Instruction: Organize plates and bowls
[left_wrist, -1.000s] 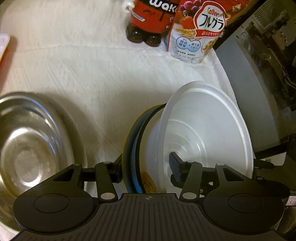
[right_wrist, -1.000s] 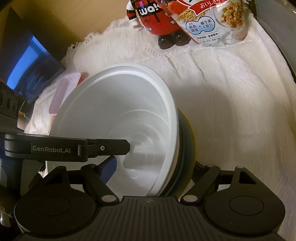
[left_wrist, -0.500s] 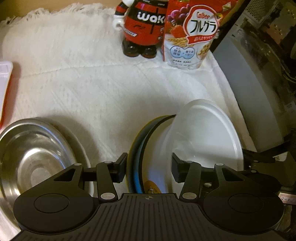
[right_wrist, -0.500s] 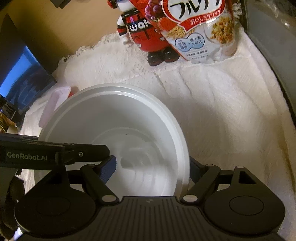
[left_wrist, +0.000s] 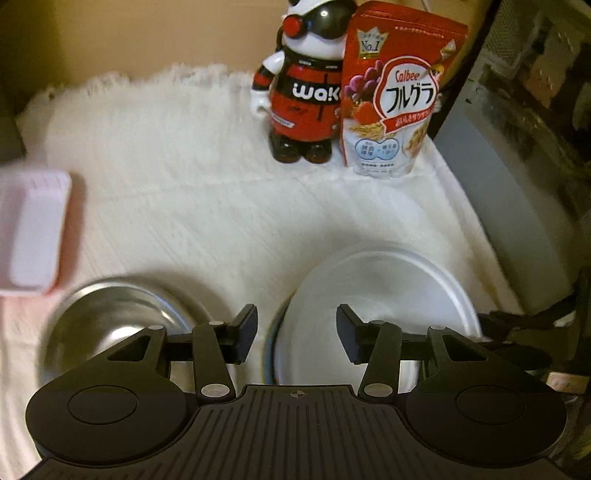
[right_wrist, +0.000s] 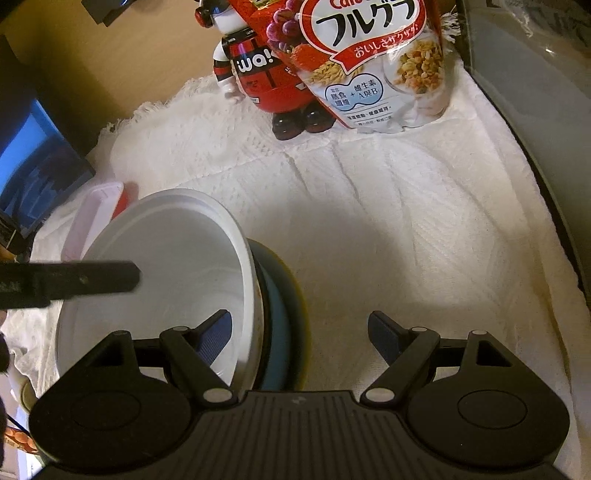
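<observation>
Left wrist view alone shows a steel bowl (left_wrist: 110, 325) beside the white bowl (left_wrist: 376, 295) — both the left gripper (left_wrist: 295, 332) and right gripper (right_wrist: 299, 339) are seen spread apart, empty, over white cloth (right_wrist: 406, 221).

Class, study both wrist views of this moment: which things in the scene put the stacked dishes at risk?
1. The right gripper is open astride the rim of the white bowl; pulling away carelessly might snag it.
2. The white bowl sits tilted on the blue plate, so it may slide off.
3. The steel bowl lies close beside the stack under the open left gripper; a sideways move could knock them together.
</observation>
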